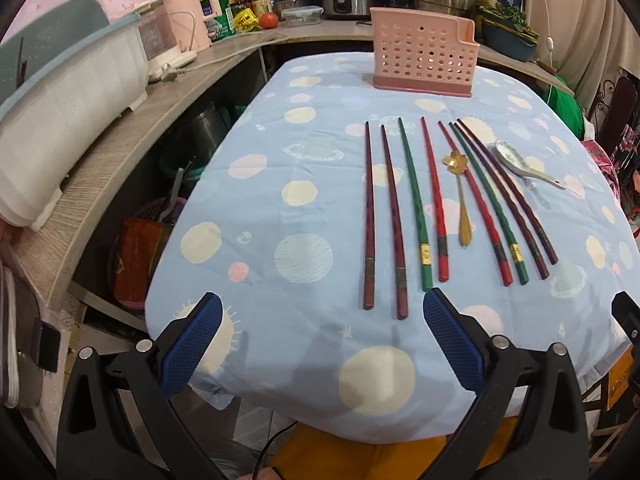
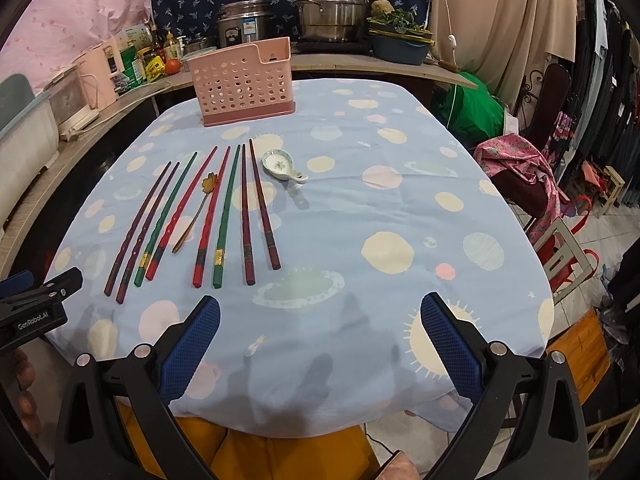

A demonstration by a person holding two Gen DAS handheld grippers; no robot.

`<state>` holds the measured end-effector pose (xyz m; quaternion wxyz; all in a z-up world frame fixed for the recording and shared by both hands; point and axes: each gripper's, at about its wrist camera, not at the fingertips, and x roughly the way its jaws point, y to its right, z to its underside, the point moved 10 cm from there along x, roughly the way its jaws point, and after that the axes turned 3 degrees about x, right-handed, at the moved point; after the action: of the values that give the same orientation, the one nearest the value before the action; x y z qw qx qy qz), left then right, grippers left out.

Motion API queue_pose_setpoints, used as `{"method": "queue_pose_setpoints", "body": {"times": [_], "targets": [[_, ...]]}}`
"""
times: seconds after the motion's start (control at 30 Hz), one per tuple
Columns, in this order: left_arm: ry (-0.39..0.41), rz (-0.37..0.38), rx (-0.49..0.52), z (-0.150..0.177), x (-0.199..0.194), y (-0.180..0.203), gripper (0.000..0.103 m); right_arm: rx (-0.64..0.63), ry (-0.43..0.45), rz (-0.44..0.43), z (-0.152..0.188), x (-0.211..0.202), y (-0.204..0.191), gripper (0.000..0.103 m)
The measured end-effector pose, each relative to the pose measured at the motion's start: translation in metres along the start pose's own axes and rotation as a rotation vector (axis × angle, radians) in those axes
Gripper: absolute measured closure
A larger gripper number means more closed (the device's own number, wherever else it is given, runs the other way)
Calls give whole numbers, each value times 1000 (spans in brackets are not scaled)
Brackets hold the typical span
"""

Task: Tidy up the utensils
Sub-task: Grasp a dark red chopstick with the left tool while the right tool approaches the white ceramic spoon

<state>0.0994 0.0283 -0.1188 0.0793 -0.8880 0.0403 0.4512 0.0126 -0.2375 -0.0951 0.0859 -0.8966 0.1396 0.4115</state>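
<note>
Right now both grippers hang just off the near edge of the table (image 1: 248, 184), jaws spread wide and holding nothing: the left gripper (image 1: 322, 312) and the right gripper (image 2: 320, 312) each show only blue spotted cloth between their ribbed blue pads.

The utensils lie in a loose row on the cloth. There are eight chopsticks (image 1: 414, 204): two dark maroon ones on the left, then green, red, red, green, and two more dark ones on the right. A small gold flower-headed spoon (image 1: 460, 196) lies among them, and a white ceramic soup spoon (image 1: 520, 164) sits at the right end. All of the chopsticks run lengthwise away from the grippers, thick butt ends toward the near edge and tips pointing at the pink perforated utensil holder (image 1: 420, 52), which stands upright at the far side of the table, well apart from the row.

That is what the next reach seems to turn on. From the left wrist view, the two maroon chopsticks end just ahead of the open jaws and the green one's butt sits just beside the right-hand pad, so the left gripper looks nearer. From the right wrist view, the whole row (image 2: 200, 216) lies ahead and off to the left. Since the sticks lie along the reach direction, jaws closing sideways would cross a stick's width, which I judge favourable for a pinch near the butt end.
</note>
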Motion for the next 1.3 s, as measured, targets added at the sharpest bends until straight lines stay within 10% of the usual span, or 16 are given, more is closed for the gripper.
{"method": "queue_pose_setpoints", "body": {"times": [0.47, 0.97, 1.3], "targets": [[-78, 56, -6, -1, 61, 4, 15, -11, -57, 9, -7, 38, -4, 7], [-79, 155, -13, -9, 62, 11, 85, -19, -4, -26, -55, 63, -10, 8], [-94, 172, -21, -11, 65, 14, 94, 29, -18, -132, -105, 106, -14, 51]]}}
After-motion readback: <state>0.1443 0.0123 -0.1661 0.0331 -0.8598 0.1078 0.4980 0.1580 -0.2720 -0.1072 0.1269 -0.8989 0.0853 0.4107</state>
